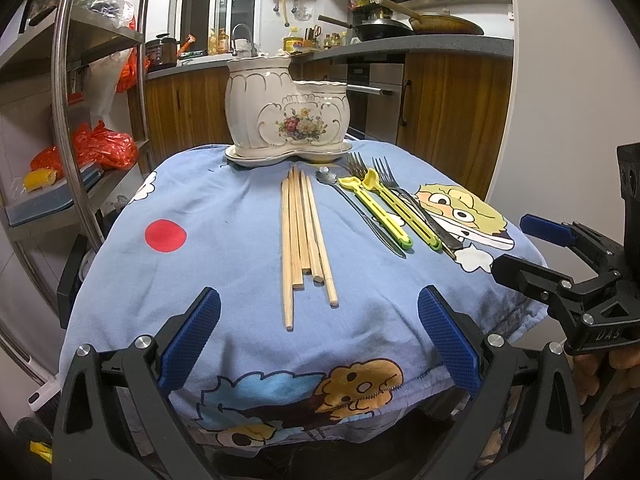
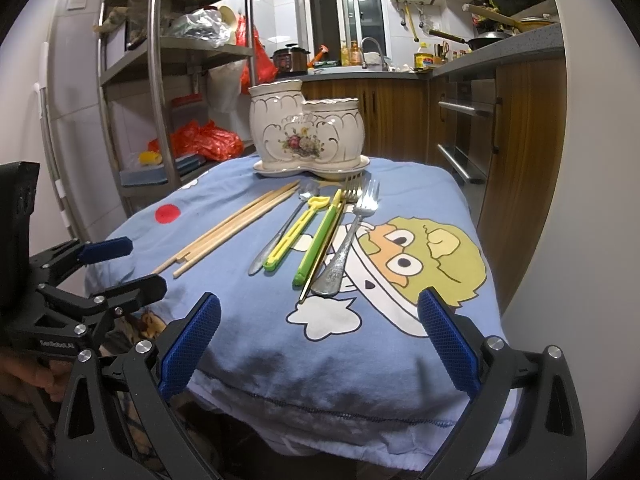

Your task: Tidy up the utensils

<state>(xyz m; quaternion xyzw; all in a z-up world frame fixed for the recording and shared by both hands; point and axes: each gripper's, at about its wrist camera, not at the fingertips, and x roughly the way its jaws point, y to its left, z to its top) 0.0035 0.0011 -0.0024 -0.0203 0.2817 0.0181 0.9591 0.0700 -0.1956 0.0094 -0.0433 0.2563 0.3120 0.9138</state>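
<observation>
Progress: not started | holder (image 1: 286,116) looks empty, far end of blue cloth (image 1: 224,240) | chopsticks (image 1: 304,236) left, forks (image 2: 352,236) and spoon (image 2: 280,232) right, all lying flat | left hand-held gripper (image 1: 320,344) and right hand-held gripper (image 2: 320,344) wide open, holding nothing

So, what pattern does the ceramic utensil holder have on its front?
A flower bouquet with gold scroll trim on the cream ceramic utensil holder; clearest in the left wrist view.

A cream ceramic holder (image 1: 286,114) with gilt trim and a floral motif stands on a light-blue cartoon-print cloth (image 1: 224,216) bearing a red dot, beside pale wooden chopsticks (image 1: 304,236), yellow-green plastic utensils (image 2: 316,232) and silver forks (image 2: 352,236)
</observation>
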